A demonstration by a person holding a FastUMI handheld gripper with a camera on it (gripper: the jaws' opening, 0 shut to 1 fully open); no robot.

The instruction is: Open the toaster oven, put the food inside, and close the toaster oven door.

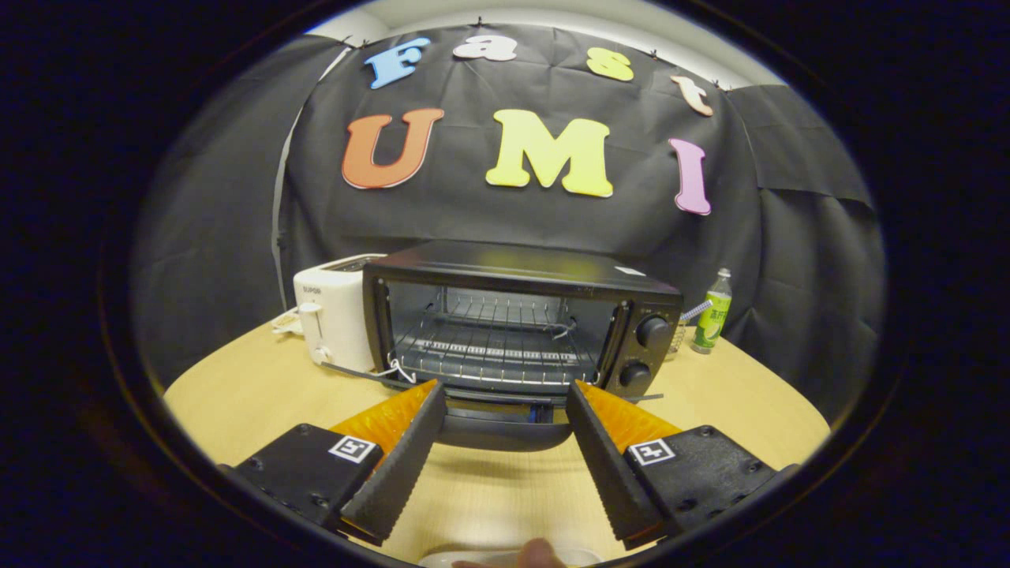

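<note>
**Oven door down, fingers empty, food not yet taken up**

The toaster oven (517, 323) stands on the table (237, 394) just ahead of the gripper (501, 394). Its door (505, 422) is dropped open and lies flat between the finger tips. The wire rack (489, 347) inside is bare. The fingers are spread wide and hold nothing.

At the near table edge, below the fingers, a pale rim of what may be a plate (473, 558) shows, with a small rounded item (540, 551) on it. This may be the food; it is too cropped to confirm.

Assessment: opening appears complete; loading is the step in hand. The food should be gripped squarely and carried level over the lowered door, then set well back on the rack so the door can swing shut.

Surroundings: a white toaster (335, 315) stands touching or just beside the oven's left wall. A green bottle (712, 312) stands near the right rear corner. Two control knobs (645, 351) occupy the oven's right panel. A loose white tie (398, 369) hangs at the rack's left front and could snag. The open door itself is the chief obstruction on approach.
</note>
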